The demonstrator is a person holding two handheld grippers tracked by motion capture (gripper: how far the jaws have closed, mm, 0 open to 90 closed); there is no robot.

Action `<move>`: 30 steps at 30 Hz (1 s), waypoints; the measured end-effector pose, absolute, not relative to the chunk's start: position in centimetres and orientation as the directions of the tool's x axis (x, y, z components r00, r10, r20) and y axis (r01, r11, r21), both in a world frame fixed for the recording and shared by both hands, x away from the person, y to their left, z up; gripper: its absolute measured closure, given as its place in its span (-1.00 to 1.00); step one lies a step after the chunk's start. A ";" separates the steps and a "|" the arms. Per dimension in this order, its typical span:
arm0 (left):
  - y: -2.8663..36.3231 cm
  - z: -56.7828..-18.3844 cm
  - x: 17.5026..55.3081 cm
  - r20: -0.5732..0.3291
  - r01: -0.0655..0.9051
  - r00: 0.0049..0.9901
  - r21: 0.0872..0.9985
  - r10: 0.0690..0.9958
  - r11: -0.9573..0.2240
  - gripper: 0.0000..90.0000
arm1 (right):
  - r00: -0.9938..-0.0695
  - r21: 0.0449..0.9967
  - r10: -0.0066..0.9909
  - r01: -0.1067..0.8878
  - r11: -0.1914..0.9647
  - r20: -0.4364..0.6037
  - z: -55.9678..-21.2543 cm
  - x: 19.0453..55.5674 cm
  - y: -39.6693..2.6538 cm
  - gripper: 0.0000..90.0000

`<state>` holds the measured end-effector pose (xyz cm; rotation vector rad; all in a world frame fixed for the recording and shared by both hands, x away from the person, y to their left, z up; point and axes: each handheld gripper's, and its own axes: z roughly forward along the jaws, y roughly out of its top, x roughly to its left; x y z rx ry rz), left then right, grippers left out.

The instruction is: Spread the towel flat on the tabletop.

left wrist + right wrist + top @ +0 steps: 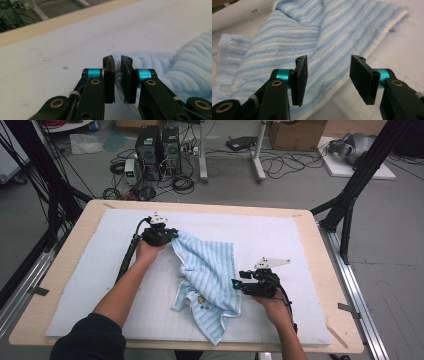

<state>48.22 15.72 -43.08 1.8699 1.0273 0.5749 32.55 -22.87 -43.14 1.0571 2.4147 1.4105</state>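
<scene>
The blue-and-white striped towel [209, 280] lies crumpled near the middle of the white gridded mat [280, 240], one corner drawn up toward the far left and the rest bunched down toward the near edge, where a small embroidered patch shows on a fold. My left gripper [167, 235] sits at that far corner. In the left gripper view [117, 65] its jaws have come nearly together, and a thin edge of the towel's pile [160, 67] is pinched between the pads, so I have that corner clamped. My right gripper [239, 285] is at the towel's right side, low over the mat, pointing in at the cloth. In the right gripper view [328, 75] its jaws stand well apart with nothing between the pads; the striped cloth [294, 37] and its pale hem lie just beyond and beneath them, the left pad over the towel, the right pad over bare mat [402, 47]. The mat rests on a light wooden table [65, 265], and beyond its far edge the floor holds computer towers [159, 147] and loose cables.
</scene>
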 end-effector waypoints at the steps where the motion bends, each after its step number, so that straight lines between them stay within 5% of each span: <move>1: 16.1 -43.1 48.4 -0.022 0.420 0.532 0.875 0.846 -0.241 0.82 | -0.740 0.810 0.639 0.498 0.309 0.211 -43.2 32.6 -22.8 0.07; 6: 17.2 -43.9 48.7 -0.081 0.472 0.514 0.858 0.854 -0.203 0.76 | -0.732 0.811 0.648 0.501 0.302 0.210 -43.3 32.6 -22.7 0.07; 11: 17.2 -43.3 48.4 -0.103 0.470 0.497 0.867 0.862 -0.168 0.05 | -0.658 0.819 0.727 0.518 0.248 0.196 -43.0 33.9 -23.0 0.07; 19: 18.1 -43.0 47.3 -0.140 0.467 0.509 0.874 0.849 -0.136 -0.02 | -0.692 0.789 0.711 0.504 0.352 0.125 -43.4 37.9 -18.3 0.16; 26: 18.6 -42.9 46.9 -0.161 0.468 0.513 0.876 0.843 -0.118 -0.03 | -0.752 0.736 0.643 0.517 0.438 0.146 -44.5 39.1 -14.3 0.53; 30: 18.6 -42.8 46.8 -0.164 0.467 0.530 0.875 0.832 -0.125 -0.06 | -0.764 0.720 0.620 0.532 0.447 0.179 -44.6 39.0 -14.4 0.97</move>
